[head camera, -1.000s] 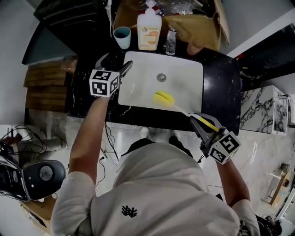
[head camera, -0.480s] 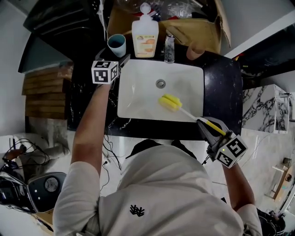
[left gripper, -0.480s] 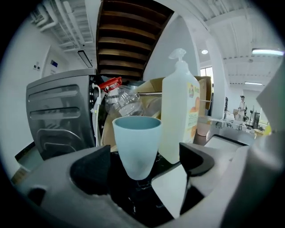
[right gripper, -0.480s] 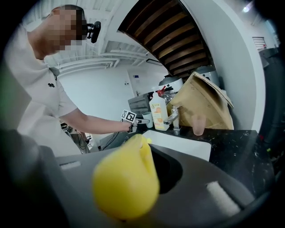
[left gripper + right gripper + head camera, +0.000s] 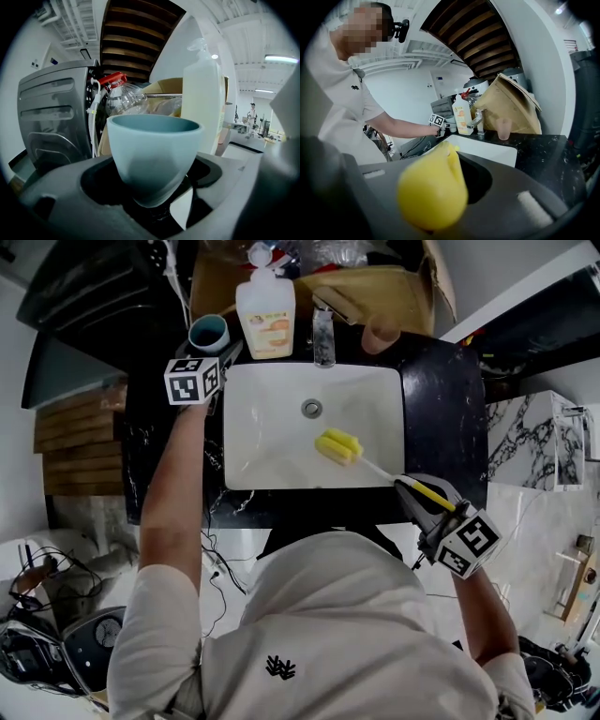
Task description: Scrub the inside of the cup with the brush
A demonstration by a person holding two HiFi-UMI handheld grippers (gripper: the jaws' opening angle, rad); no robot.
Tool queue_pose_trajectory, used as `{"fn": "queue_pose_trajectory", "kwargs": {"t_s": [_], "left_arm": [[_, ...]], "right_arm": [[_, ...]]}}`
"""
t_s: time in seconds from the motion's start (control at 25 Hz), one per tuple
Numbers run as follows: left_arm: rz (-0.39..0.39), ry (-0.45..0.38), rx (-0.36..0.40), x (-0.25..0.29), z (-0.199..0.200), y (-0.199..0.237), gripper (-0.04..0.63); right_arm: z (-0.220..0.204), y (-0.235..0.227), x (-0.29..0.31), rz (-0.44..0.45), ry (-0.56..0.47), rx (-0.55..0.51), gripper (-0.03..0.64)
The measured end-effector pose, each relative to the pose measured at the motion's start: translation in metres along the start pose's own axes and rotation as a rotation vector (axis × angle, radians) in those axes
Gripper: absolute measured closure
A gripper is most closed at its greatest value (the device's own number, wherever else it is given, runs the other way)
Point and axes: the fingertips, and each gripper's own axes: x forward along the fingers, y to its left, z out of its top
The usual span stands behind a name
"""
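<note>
A pale blue cup (image 5: 208, 334) stands upright on the black counter at the sink's back left corner. My left gripper (image 5: 217, 352) has reached it. In the left gripper view the cup (image 5: 154, 150) fills the middle, its lower part between the jaws. The jaws are closing, and a sliver of gap shows at the right jaw. My right gripper (image 5: 414, 491) is shut on the yellow handle of the brush (image 5: 433, 190). The brush's yellow sponge head (image 5: 337, 446) hangs over the white sink (image 5: 267, 427).
Behind the sink stand a soap pump bottle (image 5: 265, 304), a chrome faucet (image 5: 323, 334) and a pink cup (image 5: 380, 334), with a brown paper bag behind them. A clear bottle with a red cap (image 5: 123, 96) and a grey appliance (image 5: 56, 117) sit beyond the blue cup.
My left gripper has moved from the sink's left edge back to the blue cup and now straddles it. The brush has stayed over the sink in my right gripper.
</note>
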Motion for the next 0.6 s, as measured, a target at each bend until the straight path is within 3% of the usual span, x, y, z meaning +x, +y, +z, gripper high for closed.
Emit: {"fn": "queue_pose_trajectory", "kwargs": {"t_s": [0.08, 0.32, 0.6], "left_arm": [[-0.003, 0.005, 0.001, 0.002, -0.001, 0.001, 0.213], [0.001, 0.018, 0.045, -0.009, 0.001, -0.006, 0.221], [-0.011, 0.027, 0.099, -0.042, 0.005, -0.031, 0.222]], "right_arm": [[0.000, -0.001, -0.003, -0.004, 0.002, 0.002, 0.571], [0.001, -0.007, -0.008, -0.007, 0.004, -0.005, 0.571], [0.009, -0.010, -0.008, 0.051, -0.001, -0.030, 0.571]]}}
